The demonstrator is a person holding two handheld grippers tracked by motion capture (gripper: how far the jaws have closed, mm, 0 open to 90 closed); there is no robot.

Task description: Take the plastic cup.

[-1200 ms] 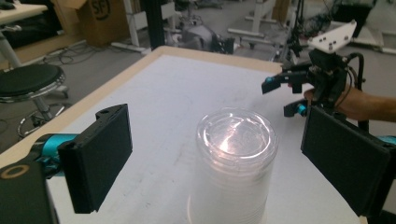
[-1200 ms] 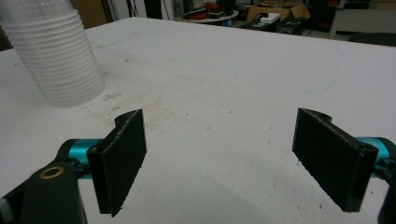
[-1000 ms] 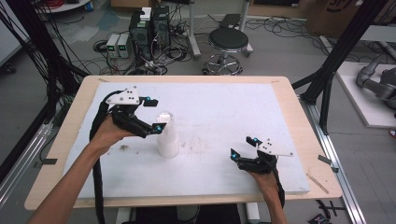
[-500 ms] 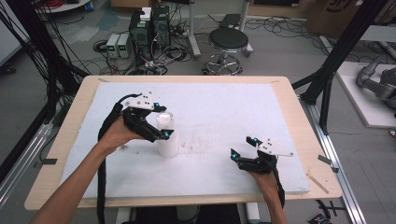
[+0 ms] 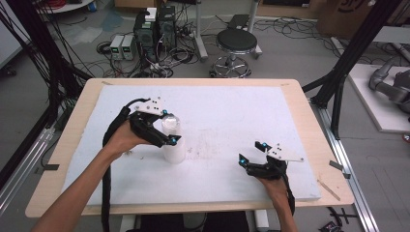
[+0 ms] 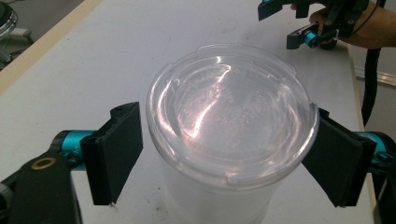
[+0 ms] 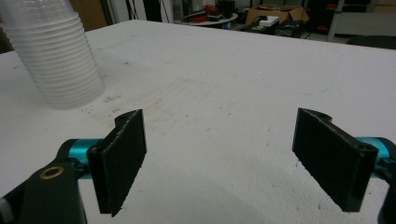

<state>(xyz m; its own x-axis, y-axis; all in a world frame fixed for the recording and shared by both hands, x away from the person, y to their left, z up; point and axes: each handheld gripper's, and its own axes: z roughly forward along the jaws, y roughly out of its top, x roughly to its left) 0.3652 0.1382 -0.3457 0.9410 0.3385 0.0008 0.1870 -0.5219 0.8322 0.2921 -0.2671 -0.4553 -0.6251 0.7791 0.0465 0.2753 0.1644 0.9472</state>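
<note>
The stack of clear cups [image 6: 231, 135] stands upright at mid-table, directly between the spread jaws of the left gripper [image 5: 165, 126], not yet clamped. The right gripper [image 5: 253, 152] rests well apart, released.

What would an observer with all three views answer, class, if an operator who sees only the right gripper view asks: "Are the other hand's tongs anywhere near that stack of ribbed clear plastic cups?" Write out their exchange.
Observer: Yes. The left tongs straddle the top of the stack of ribbed clear plastic cups, one jaw on each side.
Operator: Gripping it?
Observer: Not yet. The left gripper view shows a gap between one black pad and the rim.
Operator: Where are my tongs?
Observer: From above, the right tongs sit near the front right of the white board, well apart from the stack.
</note>
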